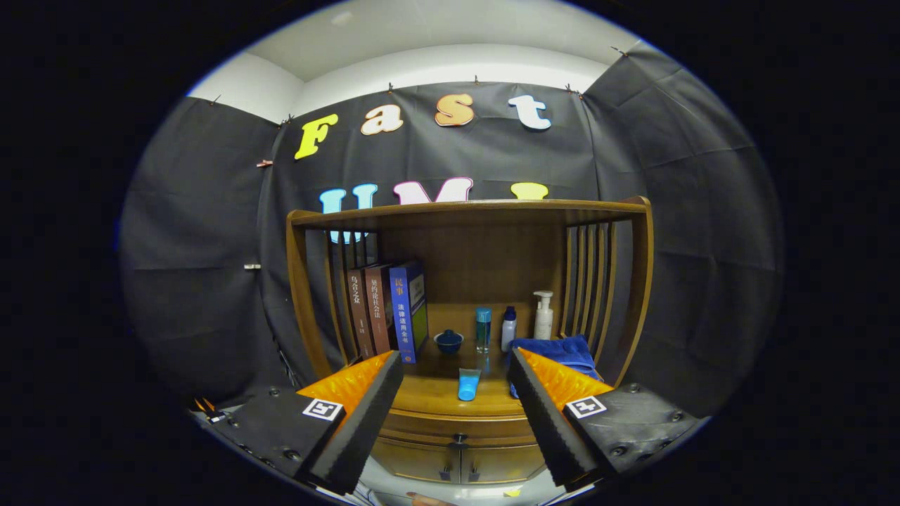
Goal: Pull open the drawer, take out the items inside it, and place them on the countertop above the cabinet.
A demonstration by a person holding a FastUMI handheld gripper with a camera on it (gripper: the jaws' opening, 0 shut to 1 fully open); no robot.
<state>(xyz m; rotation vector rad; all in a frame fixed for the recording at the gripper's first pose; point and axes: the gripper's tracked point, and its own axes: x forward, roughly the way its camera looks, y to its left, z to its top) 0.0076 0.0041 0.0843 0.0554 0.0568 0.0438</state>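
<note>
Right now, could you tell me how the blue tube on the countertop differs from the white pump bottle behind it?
The blue tube lies flat near the countertop's front edge, between the open gripper fingers; the white pump bottle stands upright at the back. The blue tube is flat, with no dispenser showing; the white pump bottle has a pump head. Both rest on the same wooden countertop.

The cabinet [471,281] is brown wood; its surface [436,393] looks polished and glossy. The tool [455,365] has matt black ribbed foam pads on orange plastic. The towel [562,351] is soft blue cloth.
</note>
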